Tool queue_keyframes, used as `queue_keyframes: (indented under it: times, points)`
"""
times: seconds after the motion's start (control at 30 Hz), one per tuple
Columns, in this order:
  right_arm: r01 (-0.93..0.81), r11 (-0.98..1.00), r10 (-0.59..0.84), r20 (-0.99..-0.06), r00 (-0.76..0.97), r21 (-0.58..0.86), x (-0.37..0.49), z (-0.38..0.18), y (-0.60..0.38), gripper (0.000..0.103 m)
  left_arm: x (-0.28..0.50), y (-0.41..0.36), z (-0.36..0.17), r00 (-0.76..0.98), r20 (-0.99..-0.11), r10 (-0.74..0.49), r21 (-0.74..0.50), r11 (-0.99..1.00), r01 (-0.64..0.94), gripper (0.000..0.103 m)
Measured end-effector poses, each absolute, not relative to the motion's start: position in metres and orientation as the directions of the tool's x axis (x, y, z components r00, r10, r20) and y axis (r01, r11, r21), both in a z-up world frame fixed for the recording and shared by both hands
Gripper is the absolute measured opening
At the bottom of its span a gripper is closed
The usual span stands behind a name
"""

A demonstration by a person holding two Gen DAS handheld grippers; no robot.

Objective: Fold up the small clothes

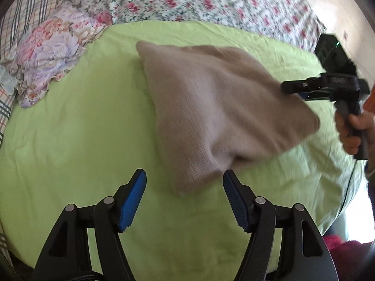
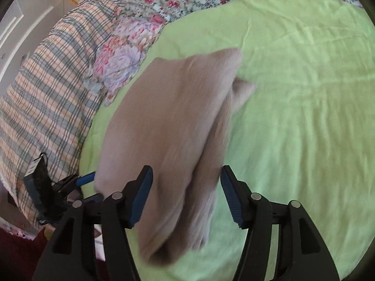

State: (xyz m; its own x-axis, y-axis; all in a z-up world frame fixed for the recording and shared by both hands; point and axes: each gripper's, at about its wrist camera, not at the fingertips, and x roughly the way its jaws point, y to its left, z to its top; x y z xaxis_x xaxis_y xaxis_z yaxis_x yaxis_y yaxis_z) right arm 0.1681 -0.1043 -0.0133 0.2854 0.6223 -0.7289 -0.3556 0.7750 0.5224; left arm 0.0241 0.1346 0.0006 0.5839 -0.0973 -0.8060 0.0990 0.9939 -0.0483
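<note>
Left wrist view: the beige knit garment (image 1: 218,107) looks already doubled over on the green sheet (image 1: 70,140), so I'd guess we're partway, more folds to go. Left gripper (image 1: 184,182) has jaws wide apart, garment corner just between the tips, not pinched. Right gripper (image 1: 295,89) touches its far edge; can't tell its jaws here.

Right wrist view: right gripper (image 2: 186,178) jaws apart, garment (image 2: 168,121) bunched between them.
</note>
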Motion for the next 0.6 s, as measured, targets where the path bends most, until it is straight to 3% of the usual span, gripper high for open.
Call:
queue_keyframes:
  times: [0.17, 0.3, 0.33, 0.37, 0.4, 0.5, 0.6]
  points:
    - [-0.364, 0.775, 0.619, -0.737, 0.272, 0.517, 0.139, -0.011, -0.099, 0.061, 0.027, 0.126, -0.011, 0.582, -0.811, -0.063, -0.004, 0.995, 0.103, 0.069]
    - [-0.392, 0.773, 0.617, -0.735, 0.281, 0.499, 0.137, -0.006, -0.086, 0.014, 0.034, 0.120, -0.016, 0.607, -0.794, 0.020, 0.096, 0.991, 0.092, 0.068]
    - [-0.400, 0.770, 0.621, -0.728, 0.291, 0.497, 0.139, -0.002, -0.085, 0.012, 0.037, 0.121, -0.016, 0.613, -0.789, 0.039, 0.116, 0.990, 0.086, 0.059]
    - [-0.411, 0.757, 0.641, -0.699, 0.316, 0.508, 0.139, 0.007, -0.084, 0.011, 0.039, 0.122, -0.016, 0.620, -0.782, 0.071, 0.139, 0.988, 0.063, 0.034]
    - [-0.428, 0.733, 0.673, -0.656, 0.342, 0.528, 0.137, 0.019, -0.086, 0.011, 0.041, 0.128, -0.016, 0.615, -0.786, 0.070, 0.117, 0.993, 0.036, 0.023]
    - [-0.471, 0.697, 0.713, -0.593, 0.373, 0.541, 0.131, 0.038, -0.090, 0.010, 0.038, 0.153, -0.011, 0.632, -0.775, 0.025, -0.015, 0.998, -0.058, 0.015]
    - [-0.443, 0.743, 0.655, -0.681, 0.329, 0.501, 0.131, 0.015, -0.086, 0.010, 0.036, 0.165, -0.018, 0.620, -0.784, 0.005, -0.080, 0.991, -0.108, 0.013]
